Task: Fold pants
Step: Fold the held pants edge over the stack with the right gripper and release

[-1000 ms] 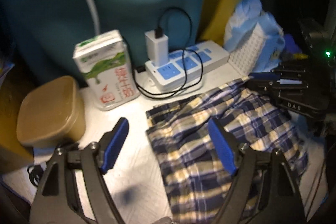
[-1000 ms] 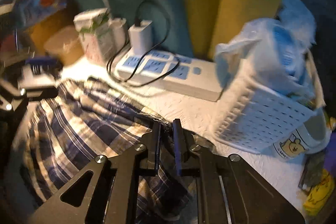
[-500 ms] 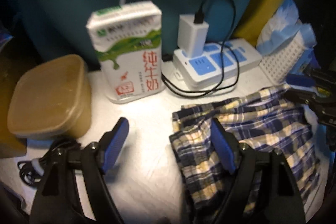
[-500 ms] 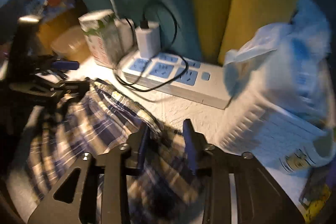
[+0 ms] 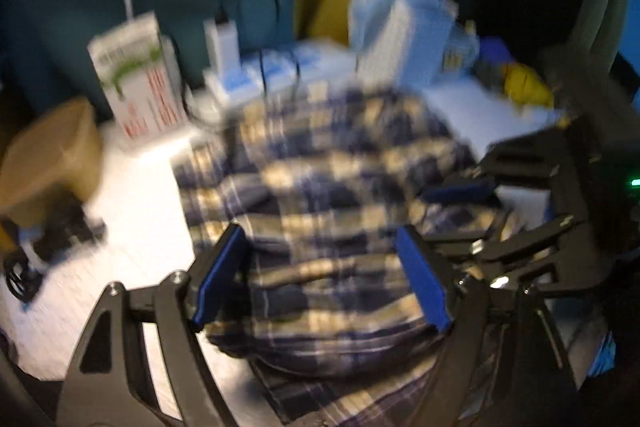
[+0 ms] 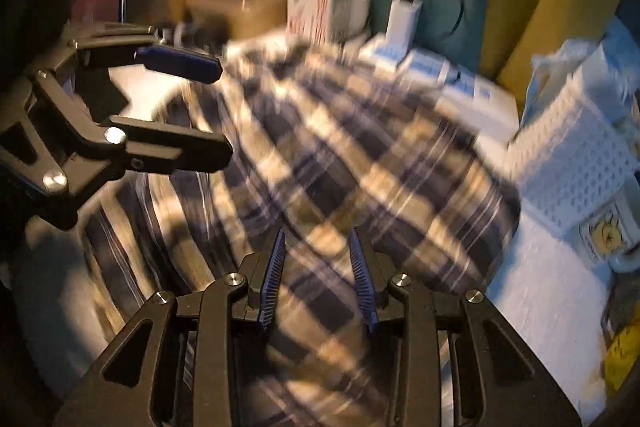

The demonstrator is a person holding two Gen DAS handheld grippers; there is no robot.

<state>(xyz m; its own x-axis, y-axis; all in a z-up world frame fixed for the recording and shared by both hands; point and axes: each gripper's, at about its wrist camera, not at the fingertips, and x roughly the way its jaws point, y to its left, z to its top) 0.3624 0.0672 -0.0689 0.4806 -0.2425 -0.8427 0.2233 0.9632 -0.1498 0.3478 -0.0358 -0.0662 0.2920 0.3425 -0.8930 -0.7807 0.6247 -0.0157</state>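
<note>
The blue and cream plaid pants (image 5: 332, 195) lie folded in a bundle on the white table (image 5: 136, 227); they also fill the right wrist view (image 6: 340, 155). My left gripper (image 5: 320, 275) is open above the bundle's near edge, holding nothing. My right gripper (image 6: 318, 279) is open over the pants with nothing between its pads. The right gripper shows at the right of the left wrist view (image 5: 520, 211), and the left gripper at the left of the right wrist view (image 6: 160, 107). Both views are blurred by motion.
Along the back stand a milk carton (image 5: 136, 75), a white power strip (image 5: 276, 71) with a charger and black cable, a tan lidded box (image 5: 48, 155) and a white perforated basket (image 6: 576, 147) with a plastic bag. A mug (image 6: 612, 235) stands at the right.
My right gripper has opened and let go of the pants. Both grippers have pulled back toward me, and the pants lie more bunched under them.
</note>
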